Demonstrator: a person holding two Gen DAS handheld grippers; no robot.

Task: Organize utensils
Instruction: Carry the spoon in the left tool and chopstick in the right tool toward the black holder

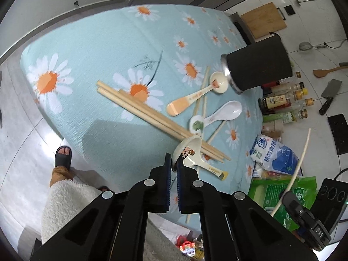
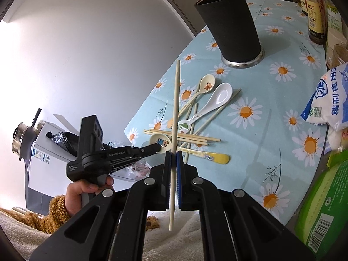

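Note:
Spoons and wooden chopsticks (image 1: 152, 111) lie in a pile on the daisy tablecloth (image 1: 87, 50). My left gripper (image 1: 174, 161) is shut on the bowl rim of a cream cartoon spoon (image 1: 191, 152) with a yellow handle tip; it also shows in the right wrist view (image 2: 162, 142). My right gripper (image 2: 173, 154) is shut on a single pale chopstick (image 2: 175, 108), held upright above the pile. A black utensil holder (image 2: 232, 24) stands at the far side of the table; it also shows in the left wrist view (image 1: 258, 63). A white spoon (image 2: 208, 104) and a cream bear spoon (image 2: 202, 87) lie between.
A salt bag (image 2: 328, 100), a green package (image 2: 322, 206) and sauce bottles (image 2: 313, 10) crowd the table's right side. In the left wrist view, my right gripper (image 1: 304, 219) is at lower right, and a sandalled foot (image 1: 63, 154) stands by the table's edge.

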